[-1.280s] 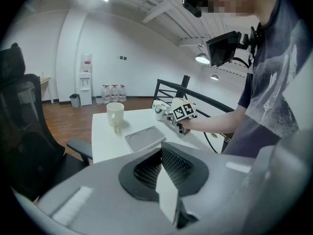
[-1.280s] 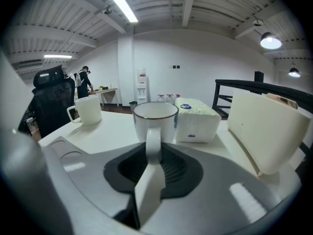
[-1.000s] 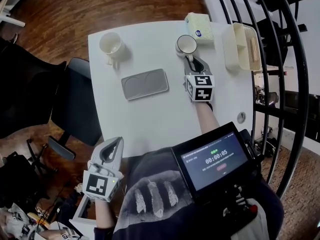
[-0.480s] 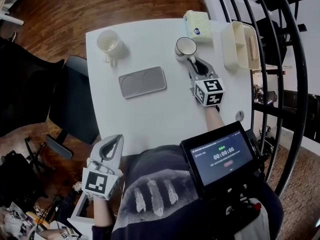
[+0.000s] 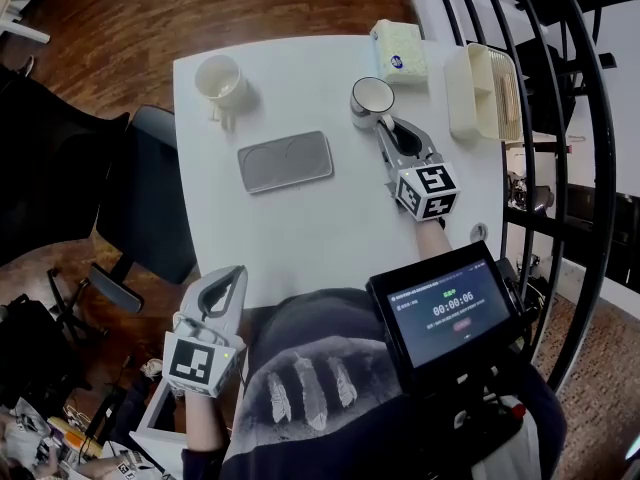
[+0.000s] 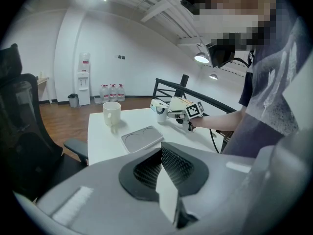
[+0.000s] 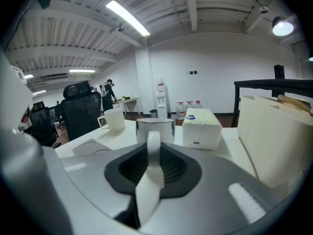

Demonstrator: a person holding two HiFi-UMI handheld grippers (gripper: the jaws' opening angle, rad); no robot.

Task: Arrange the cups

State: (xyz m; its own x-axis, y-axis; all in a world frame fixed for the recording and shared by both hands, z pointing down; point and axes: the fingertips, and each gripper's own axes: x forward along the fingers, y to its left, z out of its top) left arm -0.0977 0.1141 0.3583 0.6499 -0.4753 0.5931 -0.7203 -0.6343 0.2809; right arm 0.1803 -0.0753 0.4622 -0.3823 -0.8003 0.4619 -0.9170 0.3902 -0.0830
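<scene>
Right hand-held gripper (image 5: 383, 126) is clenched on the handle (image 7: 153, 146) of the dark-rimmed cup (image 5: 372, 95), which stands upright near the far edge of the counter (image 5: 330, 228), just beside the tissue box (image 5: 398, 53). I take it by the handle because that thin loop fits between narrow jaws, where the round body would not. The grey tray (image 5: 285, 161) with two round recesses lies mid-counter, and I judge that both cups belong there. The cream cup (image 5: 220, 78) waits at the far left corner, well apart from the tray.

My left hand-held gripper (image 5: 222, 293) hangs off the near edge, jaws pressed together on nothing, parked out of the way.

Only the head view lays out the whole arrangement. Only the right gripper view shows the handle pinched squarely between the pads, though not whether the base is off the counter. The left gripper view (image 6: 164, 165) confirms its own empty, shut jaws.
</scene>
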